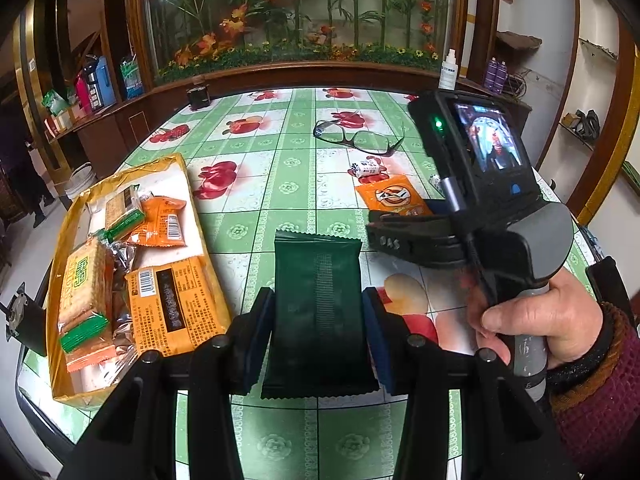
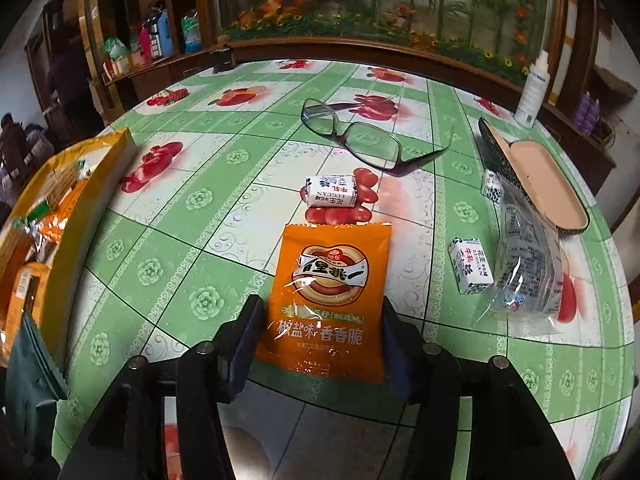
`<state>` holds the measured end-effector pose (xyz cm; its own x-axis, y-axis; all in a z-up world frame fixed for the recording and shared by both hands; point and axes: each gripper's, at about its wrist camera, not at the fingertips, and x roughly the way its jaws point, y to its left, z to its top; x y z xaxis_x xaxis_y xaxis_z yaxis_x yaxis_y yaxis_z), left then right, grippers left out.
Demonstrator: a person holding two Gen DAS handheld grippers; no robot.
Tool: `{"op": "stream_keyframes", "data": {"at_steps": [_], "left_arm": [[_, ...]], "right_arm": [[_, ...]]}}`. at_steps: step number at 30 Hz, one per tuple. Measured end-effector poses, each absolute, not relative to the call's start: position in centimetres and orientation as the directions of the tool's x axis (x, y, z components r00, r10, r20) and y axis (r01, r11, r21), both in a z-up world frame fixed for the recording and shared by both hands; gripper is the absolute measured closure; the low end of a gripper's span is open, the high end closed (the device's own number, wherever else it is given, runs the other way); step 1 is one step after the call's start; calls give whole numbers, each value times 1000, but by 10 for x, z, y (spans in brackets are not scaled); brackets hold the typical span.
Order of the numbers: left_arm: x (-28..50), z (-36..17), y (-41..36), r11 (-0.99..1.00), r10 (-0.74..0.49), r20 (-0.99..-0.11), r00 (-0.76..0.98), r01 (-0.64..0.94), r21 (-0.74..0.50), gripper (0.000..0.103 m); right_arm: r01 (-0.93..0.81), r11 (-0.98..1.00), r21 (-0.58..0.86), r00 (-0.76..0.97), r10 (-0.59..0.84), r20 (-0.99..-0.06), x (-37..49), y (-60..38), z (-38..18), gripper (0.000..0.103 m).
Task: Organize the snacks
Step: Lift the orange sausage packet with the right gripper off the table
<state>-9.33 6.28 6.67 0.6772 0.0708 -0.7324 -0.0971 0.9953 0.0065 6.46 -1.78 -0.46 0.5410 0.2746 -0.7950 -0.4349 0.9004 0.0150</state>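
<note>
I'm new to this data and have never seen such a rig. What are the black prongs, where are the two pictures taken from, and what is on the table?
A person holds a hand-held gripper in each hand; each has a fisheye camera looking along its two fingers. In the left view, the left gripper clamps a dark green packet, and the hand holding the right gripper shows too. In the right view, the right gripper straddles an orange packet lying on the table, its jaws apart. Also there: a yellow tray of snacks, glasses, wrapped candies, a clear bag.
</note>
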Motion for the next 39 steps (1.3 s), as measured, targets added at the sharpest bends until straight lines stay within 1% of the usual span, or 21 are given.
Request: {"op": "stream_keyframes", "data": {"at_steps": [11, 14, 15, 19, 22, 23, 24, 26, 28, 29, 31, 32, 33, 35, 39], "left_arm": [[-95, 68, 69, 994, 71, -729, 680, -106, -2, 60], [-95, 68, 69, 994, 72, -729, 681, -108, -2, 60], [-95, 68, 69, 994, 74, -729, 681, -110, -2, 60], [-95, 67, 68, 994, 72, -731, 678, -110, -5, 60], [-96, 67, 68, 994, 71, -731, 678, -108, -3, 60], [-96, 67, 68, 994, 72, -731, 679, -108, -3, 60], [-96, 67, 67, 994, 71, -731, 678, -108, -4, 60], [-96, 67, 67, 994, 67, -729, 681, -106, -8, 60], [-97, 67, 68, 994, 64, -727, 684, -107, -14, 60], [-97, 66, 69, 994, 56, -726, 685, -107, -24, 60], [-98, 65, 71, 994, 50, -724, 688, -104, -31, 60], [-98, 65, 71, 994, 50, -726, 686, -107, -33, 60], [-98, 65, 72, 993, 45, -726, 686, -108, -41, 60], [-100, 67, 74, 993, 37, -719, 694, -108, -53, 60], [-102, 70, 81, 991, 20, -708, 706, -109, -81, 59]], "right_arm": [[-408, 910, 74, 531, 302, -791, 67, -27, -1, 53], [-407, 909, 91, 532, 317, -785, 67, -30, 3, 59], [-408, 908, 91, 533, 318, -784, 66, -30, 3, 80], [-408, 906, 109, 519, 328, -790, 67, -31, 4, 79], [-404, 909, 104, 527, 324, -785, 67, -31, 4, 76], [-398, 912, 98, 532, 316, -785, 67, -31, 3, 69], [-397, 914, 86, 537, 307, -786, 67, -30, 3, 54], [-406, 913, 50, 540, 283, -793, 67, -25, 1, 38], [-429, 903, 38, 536, 288, -794, 65, -20, -1, 37], [-436, 900, 24, 538, 281, -795, 65, -15, -2, 32], [-455, 891, -3, 537, 271, -799, 63, -6, -6, 30], [-456, 889, -30, 557, 259, -789, 60, -3, -6, 30], [-459, 888, -39, 561, 255, -788, 59, -2, -5, 37], [-459, 888, -10, 538, 269, -799, 60, -3, -5, 37], [-456, 890, -4, 542, 274, -794, 56, -4, -6, 38]]}}
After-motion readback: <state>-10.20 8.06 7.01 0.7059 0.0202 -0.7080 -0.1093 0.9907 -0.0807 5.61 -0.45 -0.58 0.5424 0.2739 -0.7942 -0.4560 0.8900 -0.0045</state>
